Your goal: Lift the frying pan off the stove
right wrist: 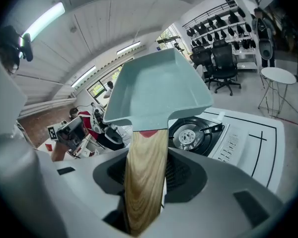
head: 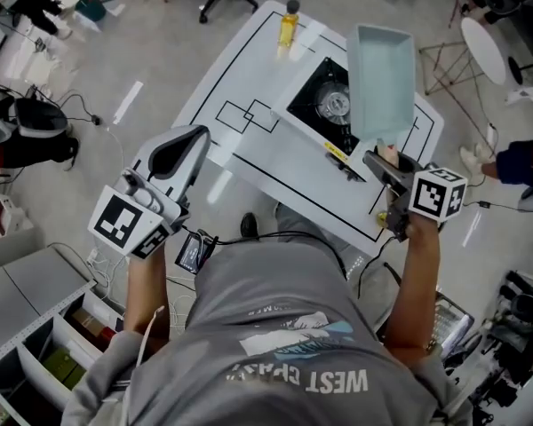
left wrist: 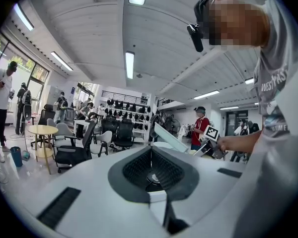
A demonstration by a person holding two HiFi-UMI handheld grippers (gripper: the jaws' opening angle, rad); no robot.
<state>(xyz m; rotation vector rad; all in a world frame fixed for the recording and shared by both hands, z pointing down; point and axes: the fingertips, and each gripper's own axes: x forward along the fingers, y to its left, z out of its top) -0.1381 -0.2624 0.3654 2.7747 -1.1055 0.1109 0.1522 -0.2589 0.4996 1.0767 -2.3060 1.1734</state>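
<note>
Wooden handle (right wrist: 145,177) is clamped in my right gripper (head: 384,162); the pan (right wrist: 156,88) runs straight ahead of it, above the stove (right wrist: 191,135). My left gripper (head: 182,149) is closed, empty.

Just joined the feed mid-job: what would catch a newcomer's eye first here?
The pale blue-green frying pan hangs in the air above the stove, its wooden handle clamped in the right gripper. The left gripper is shut and empty, off to the near left of the table. A yellow bottle stands at the table's far edge.
</note>
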